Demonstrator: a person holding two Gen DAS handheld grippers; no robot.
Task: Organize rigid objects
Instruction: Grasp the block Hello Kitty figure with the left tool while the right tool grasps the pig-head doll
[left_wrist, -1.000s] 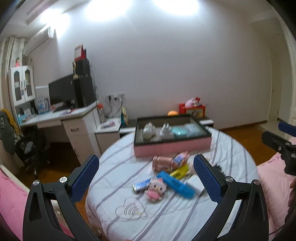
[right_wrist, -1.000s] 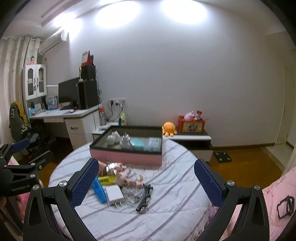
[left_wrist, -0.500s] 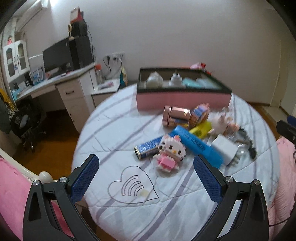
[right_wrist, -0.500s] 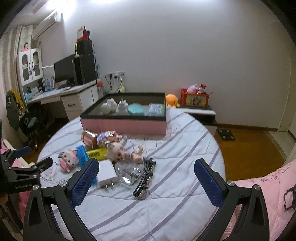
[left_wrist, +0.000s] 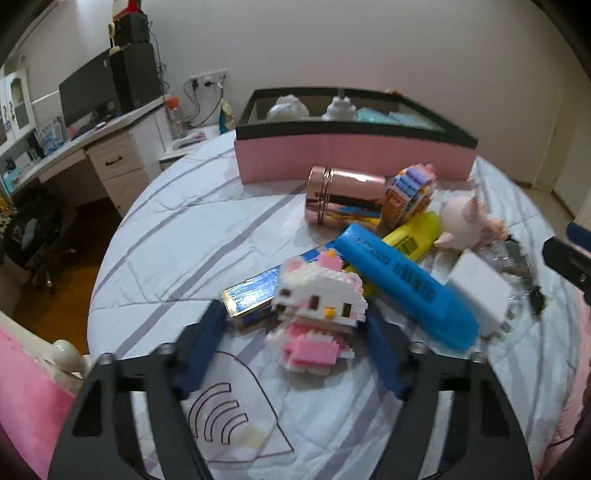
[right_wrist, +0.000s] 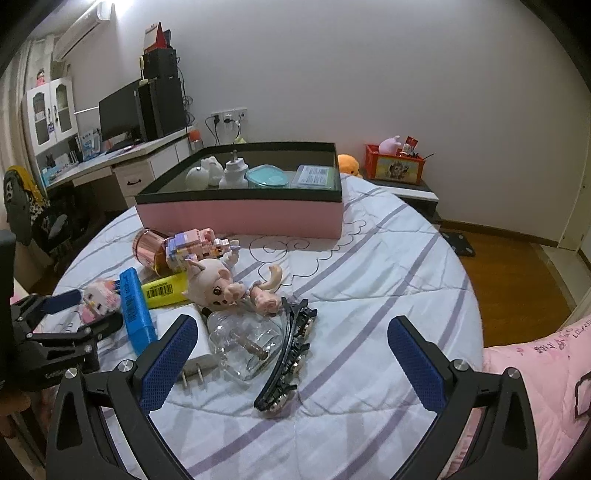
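A pink-and-white cat block figure (left_wrist: 317, 314) stands on the striped round table (left_wrist: 177, 229). My left gripper (left_wrist: 293, 325) has it between its blue pads; the jaws are closing and a gap still shows on each side. Behind it lie a blue foil box (left_wrist: 251, 295), a blue marker (left_wrist: 406, 280), a yellow marker (left_wrist: 413, 236), a rose-gold tin (left_wrist: 343, 199) and a pig doll (right_wrist: 218, 284). My right gripper (right_wrist: 291, 332) hangs open just above a glass bottle (right_wrist: 247, 343) and a black hair clip (right_wrist: 291, 350).
A pink box with a black rim (right_wrist: 240, 218) stands at the back of the table and holds several items. A white charger (right_wrist: 199, 350) lies by the bottle. A desk with a monitor (right_wrist: 122, 114) is at the left, pink bedding (right_wrist: 535, 369) at the right.
Both grippers have sunk and tipped down toward the table. The left one's jaws have narrowed on either side of the cat block figure. The right one's jaws stay wide.
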